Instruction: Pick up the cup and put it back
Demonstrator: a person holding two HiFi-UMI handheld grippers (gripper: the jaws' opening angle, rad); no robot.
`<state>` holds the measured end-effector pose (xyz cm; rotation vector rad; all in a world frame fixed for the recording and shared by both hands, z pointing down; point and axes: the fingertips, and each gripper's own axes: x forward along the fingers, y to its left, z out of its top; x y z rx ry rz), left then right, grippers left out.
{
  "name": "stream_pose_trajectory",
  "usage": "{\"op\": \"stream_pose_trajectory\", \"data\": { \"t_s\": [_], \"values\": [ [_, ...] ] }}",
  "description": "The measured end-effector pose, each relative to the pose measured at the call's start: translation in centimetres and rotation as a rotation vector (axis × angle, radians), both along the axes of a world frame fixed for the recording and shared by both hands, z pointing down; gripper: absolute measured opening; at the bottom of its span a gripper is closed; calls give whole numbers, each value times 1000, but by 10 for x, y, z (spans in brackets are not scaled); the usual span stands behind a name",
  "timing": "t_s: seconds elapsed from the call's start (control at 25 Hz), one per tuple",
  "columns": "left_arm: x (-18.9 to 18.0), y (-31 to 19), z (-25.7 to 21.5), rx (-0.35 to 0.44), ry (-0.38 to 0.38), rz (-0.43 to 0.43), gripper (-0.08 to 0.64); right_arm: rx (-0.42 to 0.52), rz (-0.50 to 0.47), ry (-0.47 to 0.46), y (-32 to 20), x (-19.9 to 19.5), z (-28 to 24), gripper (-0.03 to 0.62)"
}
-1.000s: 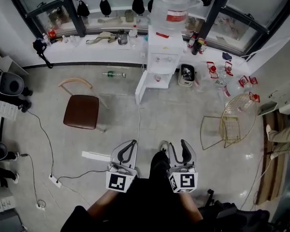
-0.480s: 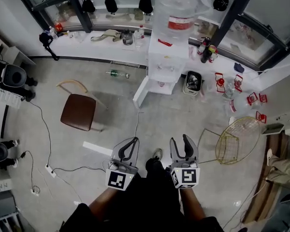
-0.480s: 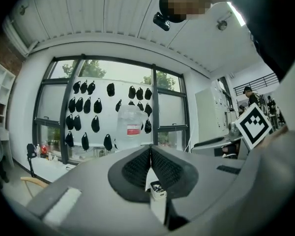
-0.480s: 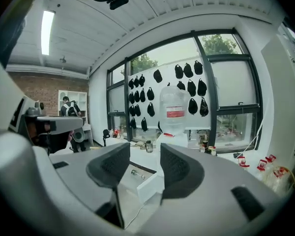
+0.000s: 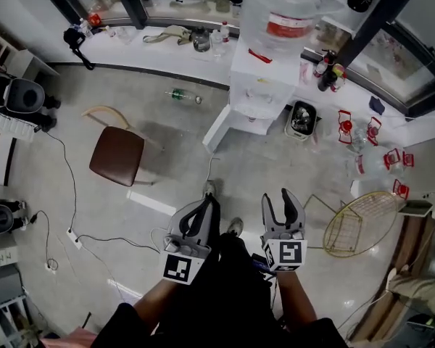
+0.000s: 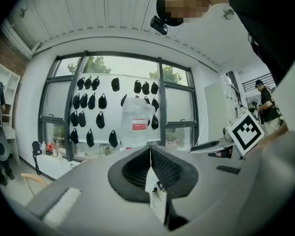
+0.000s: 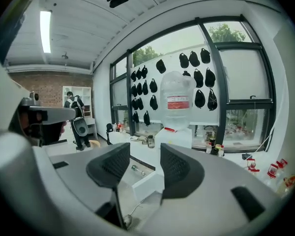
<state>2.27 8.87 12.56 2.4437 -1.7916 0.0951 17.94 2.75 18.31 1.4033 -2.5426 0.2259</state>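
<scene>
Water dispenser (image 5: 261,85) nearer; left gripper (image 5: 209,203) jaws together.

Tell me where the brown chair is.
In the head view, the brown chair stands on the floor at the left, left of the water dispenser and near a fallen bottle.

Water bottle (image 5: 290,9) top beyond the upper edge; clutter (image 5: 201,38) on the white ledge (image 5: 148,51) too small to identify.
</scene>
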Motion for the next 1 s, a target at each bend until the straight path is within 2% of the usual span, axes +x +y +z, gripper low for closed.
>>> {"op": "stream_pose_trajectory", "data": {
  "t_s": [0.36,0.56,0.84,1.0],
  "values": [
    [-20,-101,80,-39,7,24,8,-8,-19,12,-102,-30,72,186],
    [-21,-154,135,-44,0,43,8,-4,-20,4,-157,-43,128,184],
    [-26,-208,237,-41,29,38,8,7,-20,15,-214,-49,229,186],
    [-18,-243,310,-3,-4,94,8,9,-16,18,-244,-50,307,187]
  ]
}}
